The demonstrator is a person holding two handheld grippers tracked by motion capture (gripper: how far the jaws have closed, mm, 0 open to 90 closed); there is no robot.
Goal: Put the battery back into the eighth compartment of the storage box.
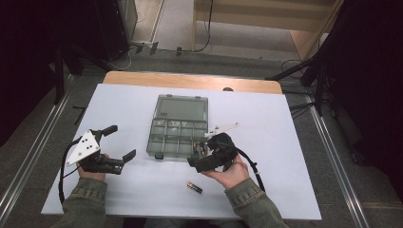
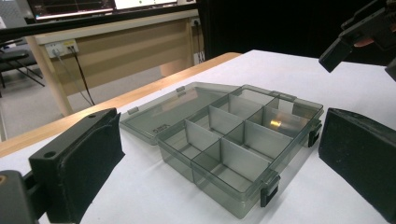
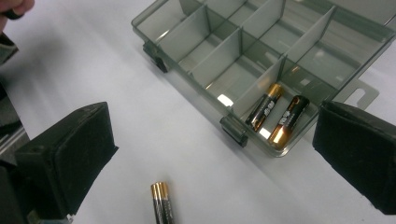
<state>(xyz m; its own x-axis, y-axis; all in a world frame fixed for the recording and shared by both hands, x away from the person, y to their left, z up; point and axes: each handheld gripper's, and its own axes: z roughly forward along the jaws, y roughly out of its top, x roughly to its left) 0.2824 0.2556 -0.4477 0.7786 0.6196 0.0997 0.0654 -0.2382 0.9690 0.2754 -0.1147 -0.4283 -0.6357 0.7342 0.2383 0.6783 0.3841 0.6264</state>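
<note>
A: Battery [image 3: 161, 203] loose on the white surface [image 1: 294, 142], bottom centre of the right gripper view, lying flat with its gold end up-frame. In the high view it sits low centre [image 1: 194, 187], just below the right tongs [image 1: 202, 159].

B: Tongs state?

A: Right tongs spread wide, holding nothing. Left tongs [image 1: 121, 142] at lower left of the high view also spread, empty, well apart from the battery.

B: How will it handle?

A: My guess: light, rigid, smooth metal jacket, so slippery and apt to roll sideways on the surface. Not fragile. Best taken across the middle of the barrel, pads on the two long sides, not end to end.

B: Where does it go?

A: Likely the organiser box [image 3: 196, 49], lid open. Two batteries [image 3: 275, 114] already lie in its corner compartment at centre right of the right gripper view; other compartments look empty.

B: Risk?

A: Probably a glancing pinch that squirts it out, or nudging it so it rolls toward the surface edge.
</note>
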